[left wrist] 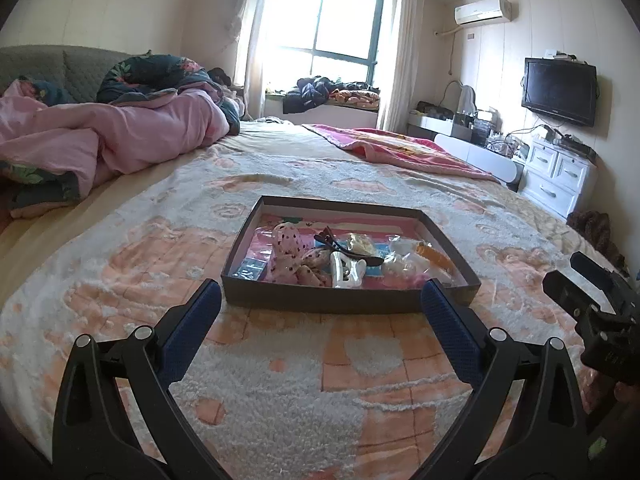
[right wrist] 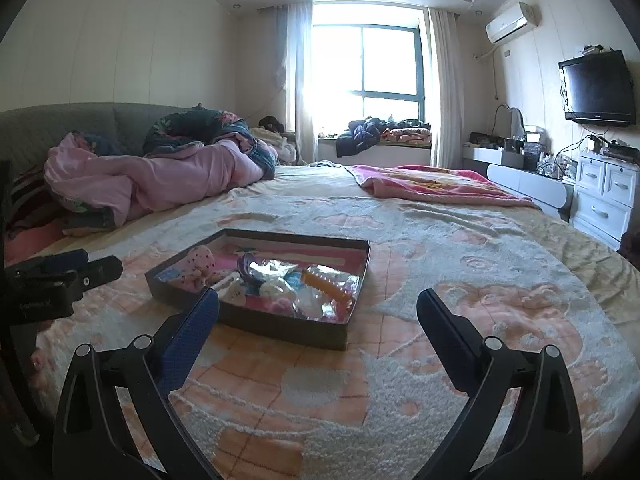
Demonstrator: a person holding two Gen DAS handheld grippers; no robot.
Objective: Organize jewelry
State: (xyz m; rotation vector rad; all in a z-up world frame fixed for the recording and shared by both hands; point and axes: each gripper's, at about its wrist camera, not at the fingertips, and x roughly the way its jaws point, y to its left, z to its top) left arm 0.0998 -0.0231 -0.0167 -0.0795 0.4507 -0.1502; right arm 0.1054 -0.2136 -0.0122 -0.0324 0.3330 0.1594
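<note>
A shallow dark box (left wrist: 344,300) (right wrist: 280,326) lies on the bed, its floor pink. Inside are pink spotted fabric pieces (left wrist: 286,254) (right wrist: 198,264), a white hair claw (left wrist: 347,270), a black hair clip (left wrist: 340,245), an orange comb (left wrist: 436,257) (right wrist: 326,284) and several clear plastic packets (right wrist: 272,270). My left gripper (left wrist: 320,294) hovers open just in front of the box's near wall, nothing between its blue pads. My right gripper (right wrist: 318,302) is open and empty over the box's near right corner. Each gripper shows at the edge of the other's view (left wrist: 592,300) (right wrist: 60,276).
The box rests on a fluffy cream and peach blanket (left wrist: 280,380) (right wrist: 460,280). A pink quilt heap (left wrist: 120,132) (right wrist: 152,176) lies far left, a folded pink blanket (left wrist: 400,146) (right wrist: 432,184) far right. White drawers (left wrist: 560,176) (right wrist: 604,196) and a wall television (left wrist: 559,92) (right wrist: 598,88) stand right of the bed.
</note>
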